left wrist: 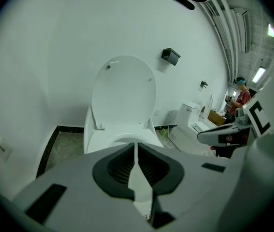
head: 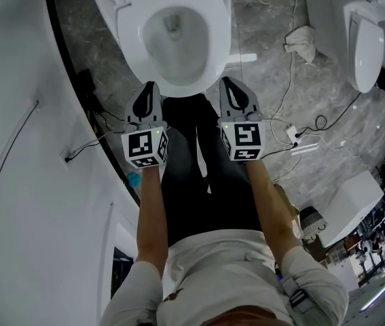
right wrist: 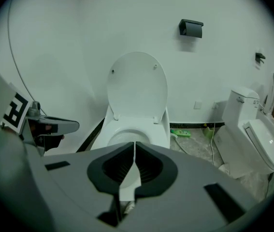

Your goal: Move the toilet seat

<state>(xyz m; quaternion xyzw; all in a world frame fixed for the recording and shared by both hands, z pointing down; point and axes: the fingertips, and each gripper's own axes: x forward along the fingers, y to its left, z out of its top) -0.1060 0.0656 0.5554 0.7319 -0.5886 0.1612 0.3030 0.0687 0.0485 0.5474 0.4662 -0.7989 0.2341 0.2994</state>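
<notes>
**A:** Closest in, from the head view, is the person's pale shirt [head: 212, 263]. Two bare forearms [head: 150, 209] reach forward and down, one on each side of the black trousers [head: 206, 175].

**B:** And the tools?

**A:** The left gripper [head: 152, 87] has its jaws pressed together with nothing between them. The right gripper [head: 227, 82] is the same, closed and empty.

**B:** Touching anything?

**A:** No. Both tips hang near the front edge of the white ceramic toilet [head: 180, 88], one at each side and level with each other. Their marker cubes face up.

**B:** Where is the seat?

**A:** A wide white oval seat ring [head: 132, 36] appears to lie flat on the bowl. The solid white lid [right wrist: 137, 81] stands upright against the wall behind it.

**B:** The room?

**A:** There is a grey marbled stone floor [head: 260, 26] and a plain white wall [head: 15, 148] on the left. Thin white cables [head: 288, 80] trail over the floor, and a second white toilet [head: 365, 43] stands to the right. A small black box [right wrist: 191, 28] is mounted on the wall above.
</notes>
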